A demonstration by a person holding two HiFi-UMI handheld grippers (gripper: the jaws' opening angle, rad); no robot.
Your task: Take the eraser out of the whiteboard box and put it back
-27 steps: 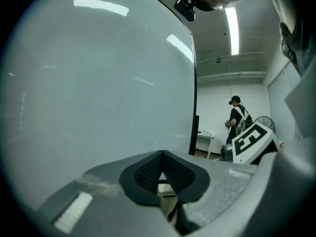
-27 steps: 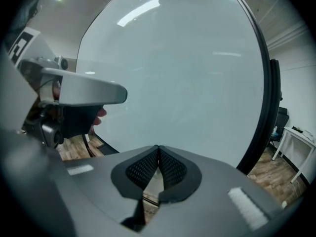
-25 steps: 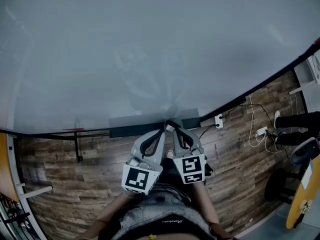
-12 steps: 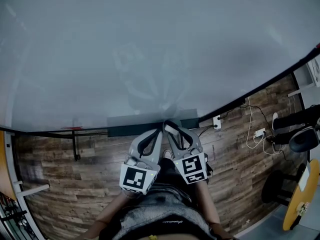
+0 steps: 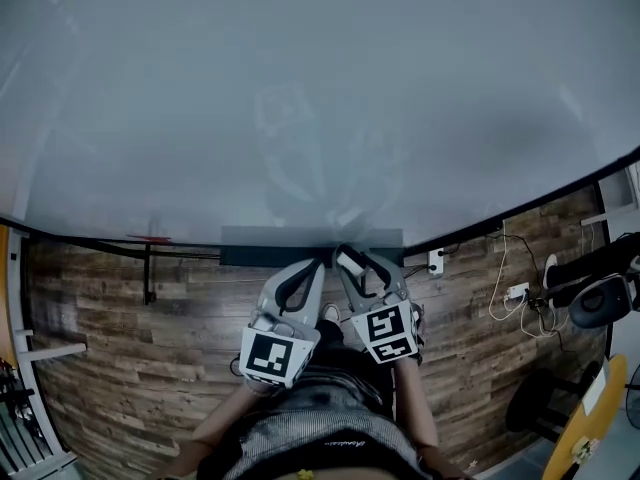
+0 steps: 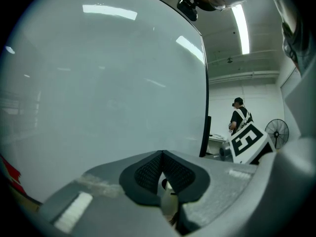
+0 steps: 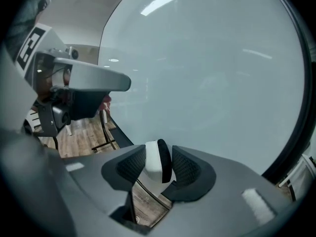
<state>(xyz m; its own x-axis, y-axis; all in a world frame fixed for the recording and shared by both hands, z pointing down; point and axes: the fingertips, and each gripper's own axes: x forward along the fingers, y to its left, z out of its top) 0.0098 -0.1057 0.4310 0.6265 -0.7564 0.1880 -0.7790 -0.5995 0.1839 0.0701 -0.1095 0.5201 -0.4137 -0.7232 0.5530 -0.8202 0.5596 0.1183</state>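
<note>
The whiteboard fills the upper head view. Its dark box runs along the board's lower edge. Both grippers reach to that box, side by side. My right gripper has just been opening its jaws. The eraser, white with a black felt side, stands on edge between the pads, close to both. It shows as a white spot, the eraser, in the head view. My left gripper is shut, pads meeting, holding nothing, just left of the right one.
Wood-plank floor lies below the board. A black stand leg is at left, a wall socket and white cables at right. A person and a fan stand far off.
The right gripper's jaws have spread from shut, and the white eraser now shows between their tips. Both hands stay at the box; the head view shifted slightly.
</note>
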